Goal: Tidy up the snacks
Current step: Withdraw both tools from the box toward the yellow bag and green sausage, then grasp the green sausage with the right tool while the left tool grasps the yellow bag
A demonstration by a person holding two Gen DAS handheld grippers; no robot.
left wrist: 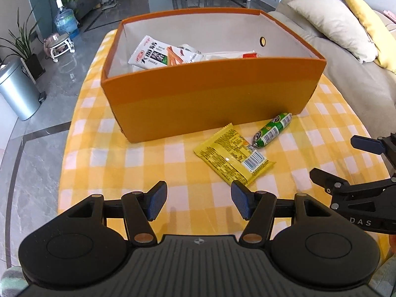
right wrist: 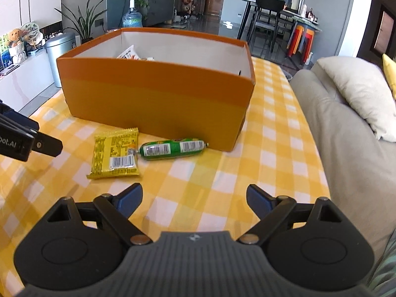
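Fingers [left wrist: 158,201] of both grippers stand released above the bench [left wrist: 148,158], near the yellow packet [right wrist: 115,156] and green sausage [right wrist: 170,148].

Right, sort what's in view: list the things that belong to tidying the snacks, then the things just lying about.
Part of the job:
- orange box
- yellow packet on the cloth
- green sausage beside it
- white packet already in the box

Just lying about:
- beige cushion
- water bottle
- metal bin
- potted plant
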